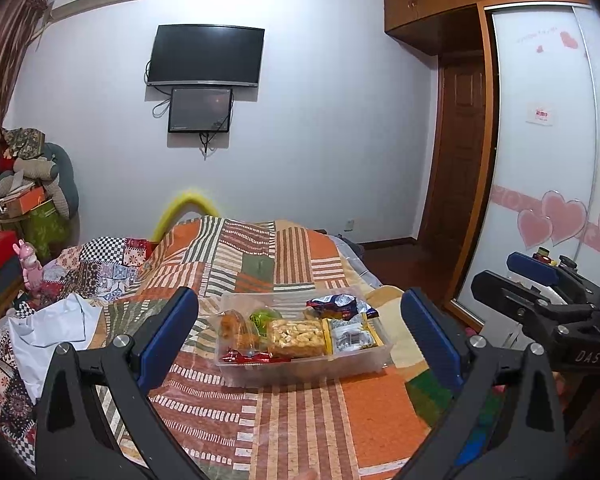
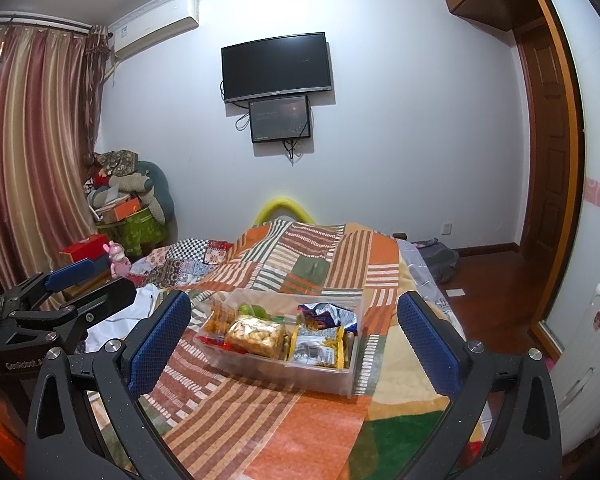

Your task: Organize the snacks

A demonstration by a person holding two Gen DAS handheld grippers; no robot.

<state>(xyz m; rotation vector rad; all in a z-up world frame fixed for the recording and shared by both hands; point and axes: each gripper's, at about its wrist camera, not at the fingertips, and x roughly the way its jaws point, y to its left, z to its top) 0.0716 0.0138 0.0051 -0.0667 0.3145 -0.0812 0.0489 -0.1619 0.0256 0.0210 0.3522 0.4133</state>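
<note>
Clear plastic forms the divided snack box (image 1: pixel 304 368) that is set on the patchwork bedspread (image 1: pixel 300 420), ahead of both tools and framed between their blue-padded fingers. The left gripper (image 1: pixel 300 340) is held spread wide with nothing between its pads, and the right gripper (image 2: pixel 294 340) is likewise held apart and empty. In the box's larger compartment a bag of pale puffed snacks (image 1: pixel 296 338) is seen, with an orange-brown packet (image 1: pixel 236 330) and something green (image 1: pixel 265 317) beside it; the green item is too hidden to be identified. A red wrapper (image 1: pixel 252 357) is pressed against the near wall. In the smaller compartment, yellow-edged silver sachets (image 1: pixel 350 336) are stacked, and a crumpled blue and red bag (image 1: pixel 336 306) is propped over the far rim. The print on the packets cannot be read. From the left wrist view the right gripper is cut off by the frame edge.
</note>
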